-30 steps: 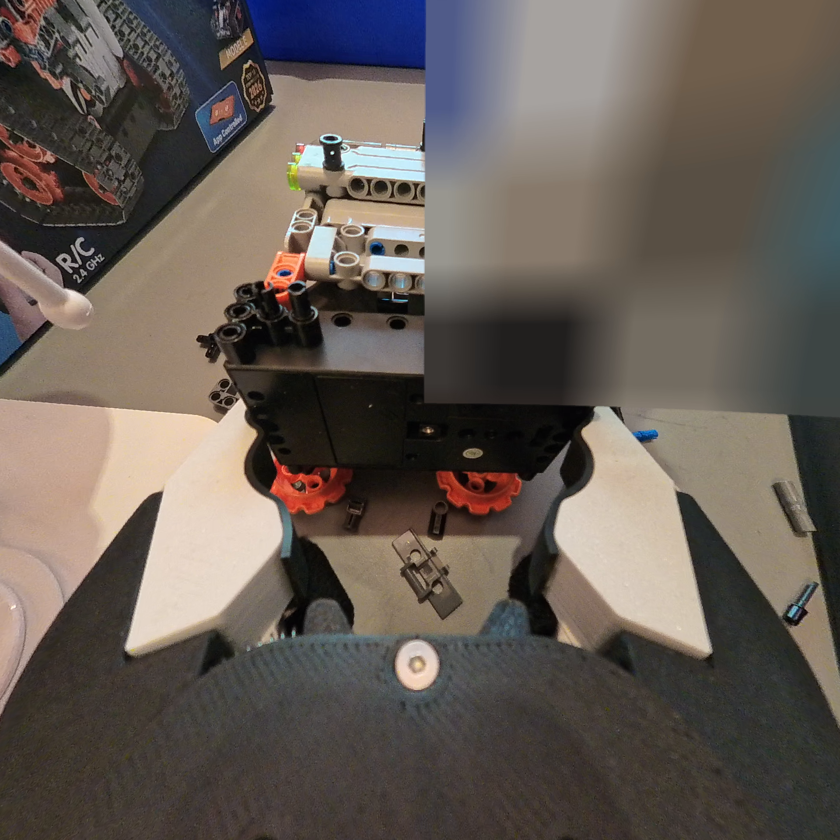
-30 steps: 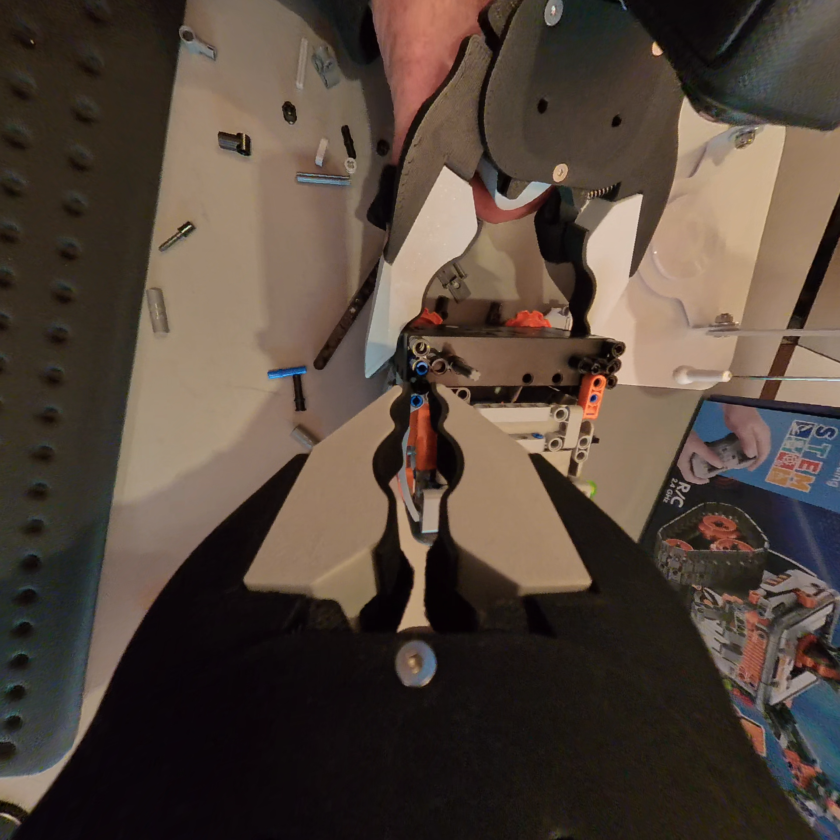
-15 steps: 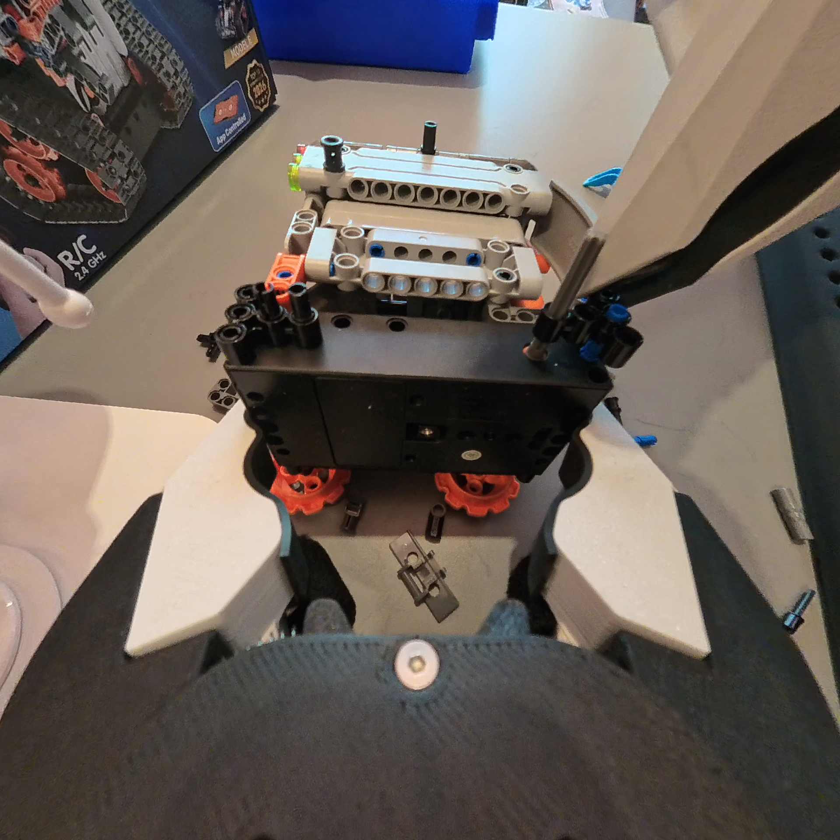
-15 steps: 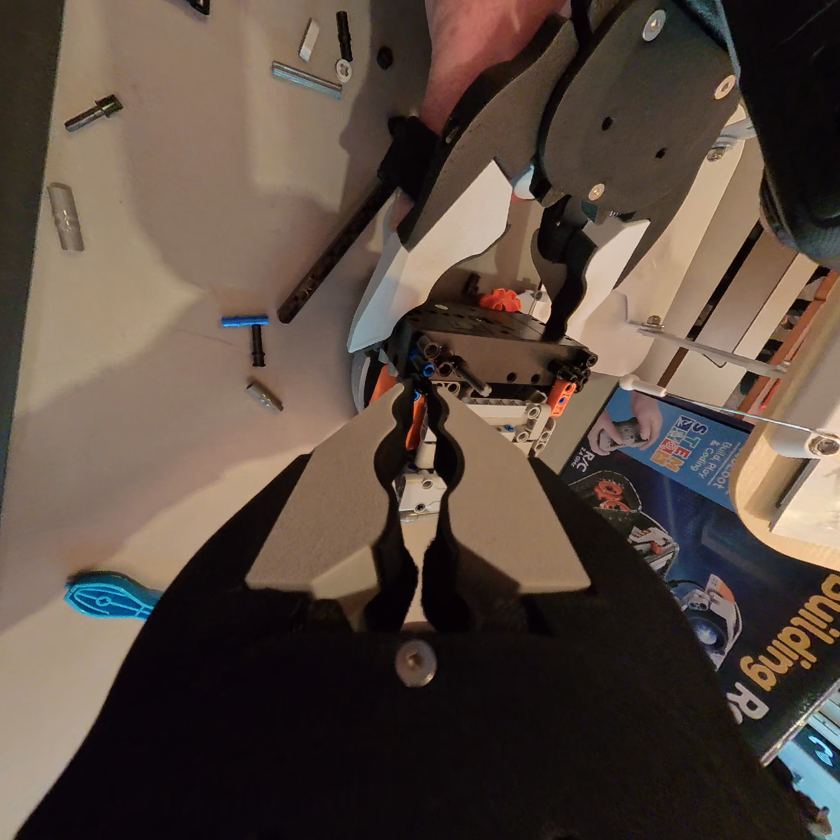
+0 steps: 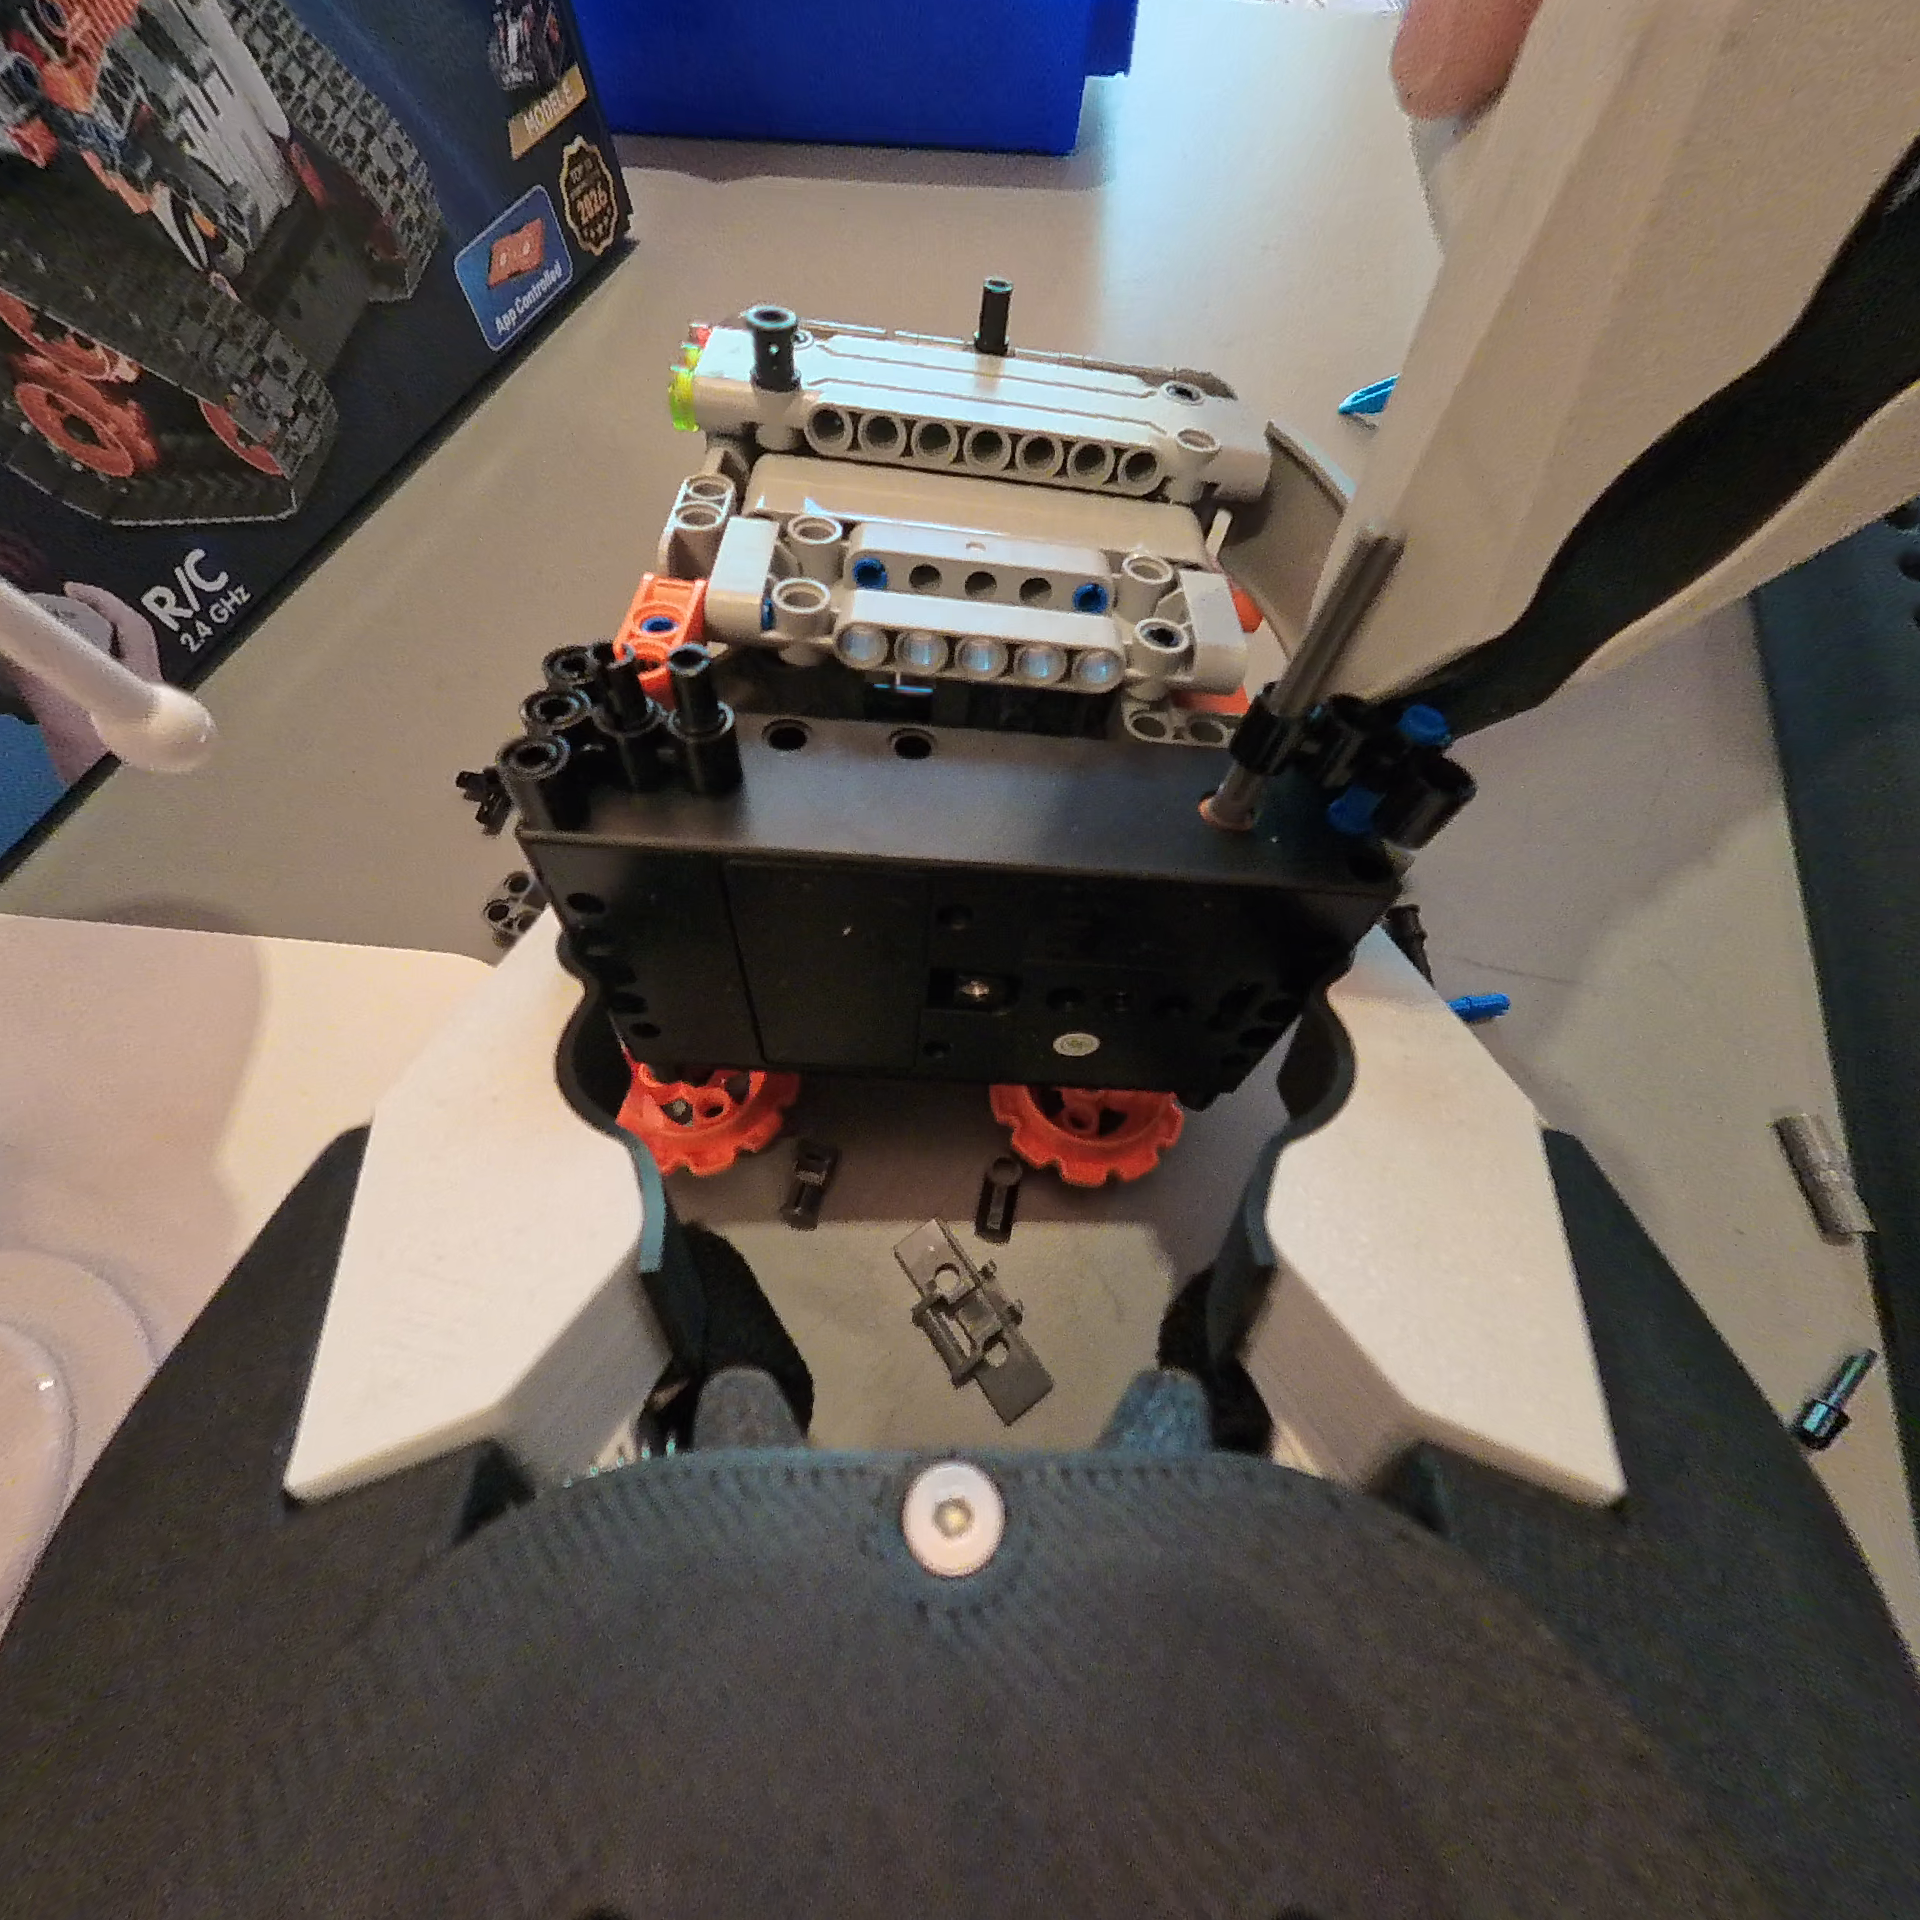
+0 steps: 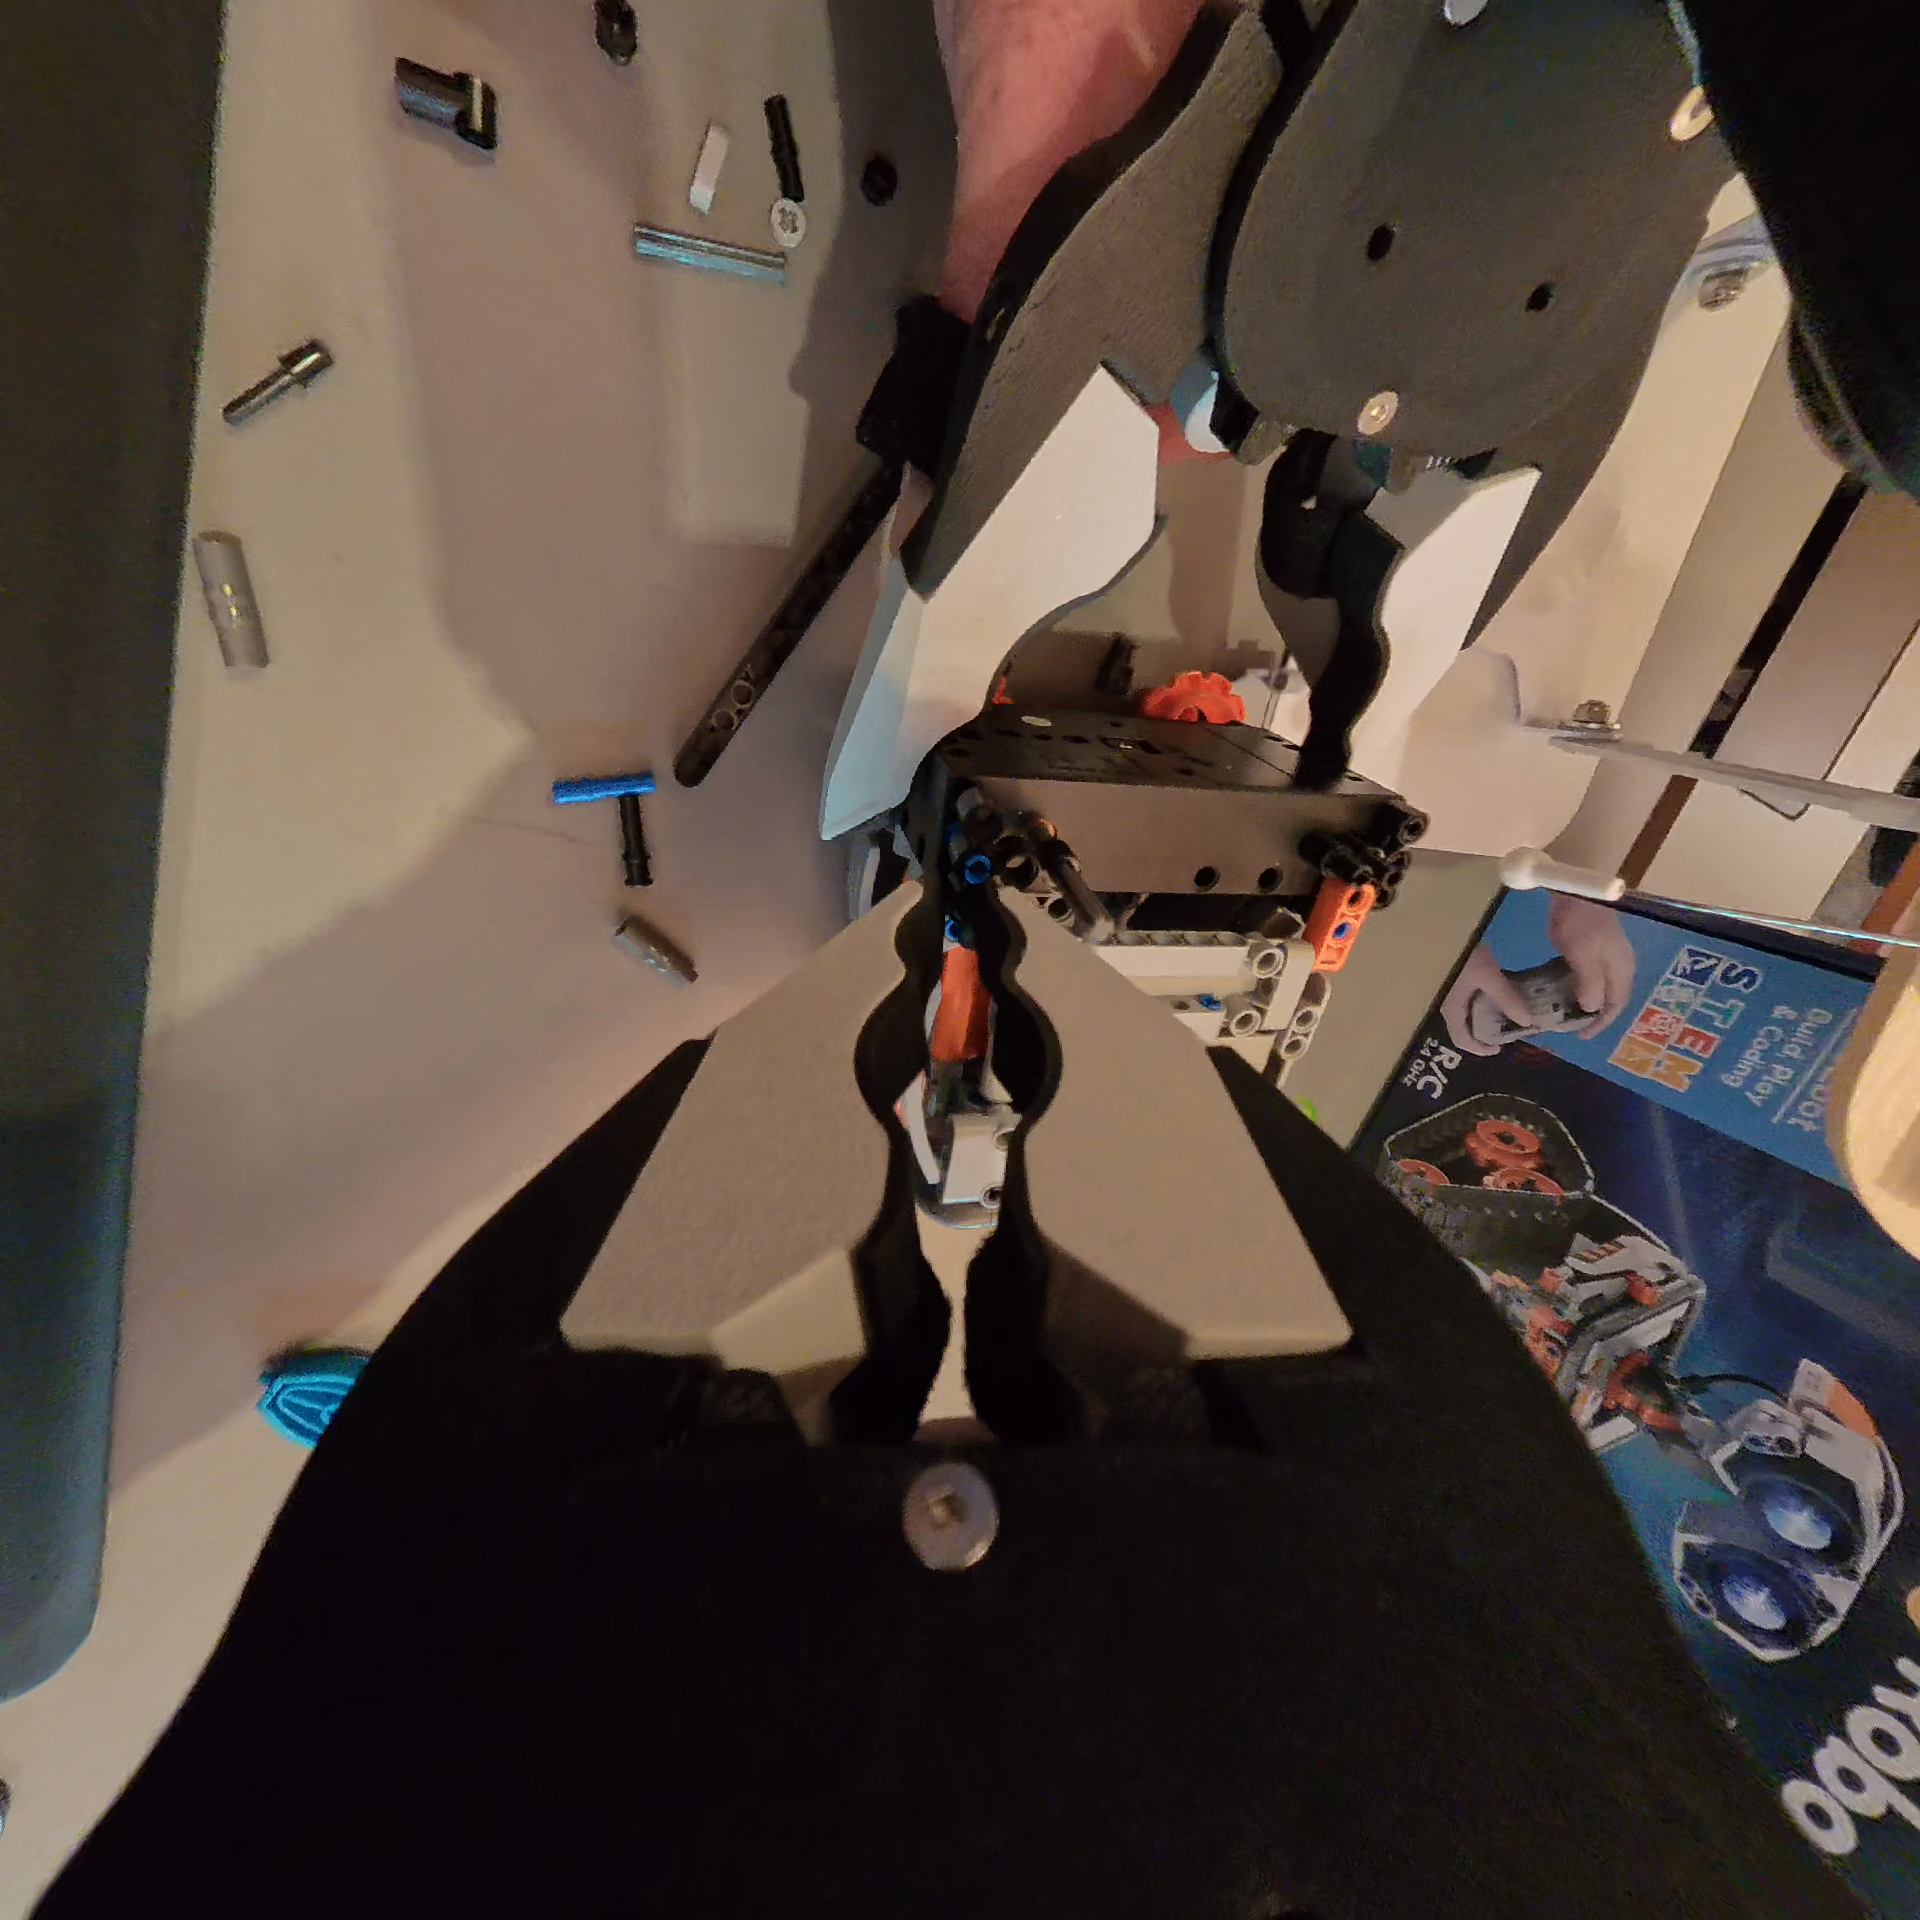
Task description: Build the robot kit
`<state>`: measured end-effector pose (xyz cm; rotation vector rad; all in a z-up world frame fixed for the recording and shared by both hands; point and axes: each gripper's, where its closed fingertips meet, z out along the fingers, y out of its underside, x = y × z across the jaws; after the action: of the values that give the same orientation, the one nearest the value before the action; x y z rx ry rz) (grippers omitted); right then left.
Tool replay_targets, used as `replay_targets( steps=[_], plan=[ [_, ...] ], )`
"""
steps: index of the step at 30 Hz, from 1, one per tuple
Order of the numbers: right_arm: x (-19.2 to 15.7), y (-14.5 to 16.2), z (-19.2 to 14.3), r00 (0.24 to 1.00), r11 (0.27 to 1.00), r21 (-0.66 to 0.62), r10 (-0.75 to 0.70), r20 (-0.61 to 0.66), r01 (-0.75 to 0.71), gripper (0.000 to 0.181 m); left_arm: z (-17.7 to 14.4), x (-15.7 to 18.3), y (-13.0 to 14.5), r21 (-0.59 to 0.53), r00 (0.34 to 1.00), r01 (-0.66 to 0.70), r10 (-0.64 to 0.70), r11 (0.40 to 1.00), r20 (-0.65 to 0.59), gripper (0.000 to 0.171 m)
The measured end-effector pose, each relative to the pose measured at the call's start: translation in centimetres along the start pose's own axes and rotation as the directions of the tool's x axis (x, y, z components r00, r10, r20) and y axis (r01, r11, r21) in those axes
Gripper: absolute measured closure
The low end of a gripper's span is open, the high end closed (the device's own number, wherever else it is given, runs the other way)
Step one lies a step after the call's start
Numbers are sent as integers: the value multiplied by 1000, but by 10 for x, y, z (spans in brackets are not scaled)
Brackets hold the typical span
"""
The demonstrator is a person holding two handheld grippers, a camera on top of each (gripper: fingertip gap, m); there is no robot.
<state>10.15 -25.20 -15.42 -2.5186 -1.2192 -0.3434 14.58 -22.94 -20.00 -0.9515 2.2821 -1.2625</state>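
**Far left of the brick model [image 5: 966,582]:** a printed product box [image 5: 208,312] showing a tracked vehicle lies flat on the surface [image 5: 1195,208]. A white rod with a rounded tip [image 5: 125,696] pokes in between this box and the model.

**At the model:** your left tongs [image 5: 951,1029] are spread wide. One finger lies against each side of the black box [image 5: 831,966] that forms the model's near end, so they clamp it. The grey beams stack behind that box. Two orange gears [image 5: 707,1117] show beneath it. A loose dark plate [image 5: 971,1320] lies on the surface just in front.

**Right corner of the model:** your right tongs [image 6: 961,914] are pressed nearly together. In the left wrist view they pinch a grey axle [image 5: 1309,665], which stands in the black connector cluster [image 5: 1351,748] with blue pins.

**Change:** over the last second your right tongs have tilted about the model, so their camera now sees the black box more obliquely. The axle's foot is where it was half a second ago, and the left clamp has not shifted.

**Right of the model:** a short grey sleeve [image 5: 1818,1174] and a dark pin [image 5: 1834,1397] lie loose, well apart from it.
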Motion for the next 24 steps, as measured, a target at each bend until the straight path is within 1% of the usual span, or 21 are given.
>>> replay_targets(
  steps=[1, 3, 5, 8, 11, 13, 17, 21, 24],
  plan=[
    [2, 0, 0, 1000, 1000, 1, 6, -6, -6, 178, 0, -1, 1, 2, 1000, 13, -13, 1000, -8, 43],
    [4, -1, -2, 999, 998, 43, 49, 9, -50, 176, -1, -1, 1, 13, 1000, 14, -14, 1000, -12, 43],
    [4, 0, -4, 997, 996, 64, 69, -17, -68, 176, 0, -1, 1, 14, 1000, 10, -10, 1000, -12, 43],
    [4, -1, -9, 992, 984, 129, 127, 1, -126, 178, 0, -1, 0, 21, 1000, 9, -9, 1000, -14, 42],
    [-1, -14, -17, 992, 975, 184, 124, 11, -123, 181, 0, -1, 0, 16, 1000, 7, -7, 1000, -13, 42],
    [2, -12, -15, 992, 980, 160, 125, -18, -121, 181, 0, -1, 0, 16, 1000, 7, -6, 1000, -12, 42],
    [6, -13, -14, 990, 975, 183, 135, -29, -128, 181, 1, -1, 0, 16, 1000, 7, -7, 1000, -11, 42],
    [4, -12, -13, 993, 980, 167, 114, -23, -109, 181, 1, -1, 0, 17, 1000, 6, -6, 1000, -11, 42],
    [4, -11, -12, 992, 978, 168, 125, 2, -124, 181, 1, -1, 0, 15, 1000, 8, -8, 1000, -8, 43]
  ],
)
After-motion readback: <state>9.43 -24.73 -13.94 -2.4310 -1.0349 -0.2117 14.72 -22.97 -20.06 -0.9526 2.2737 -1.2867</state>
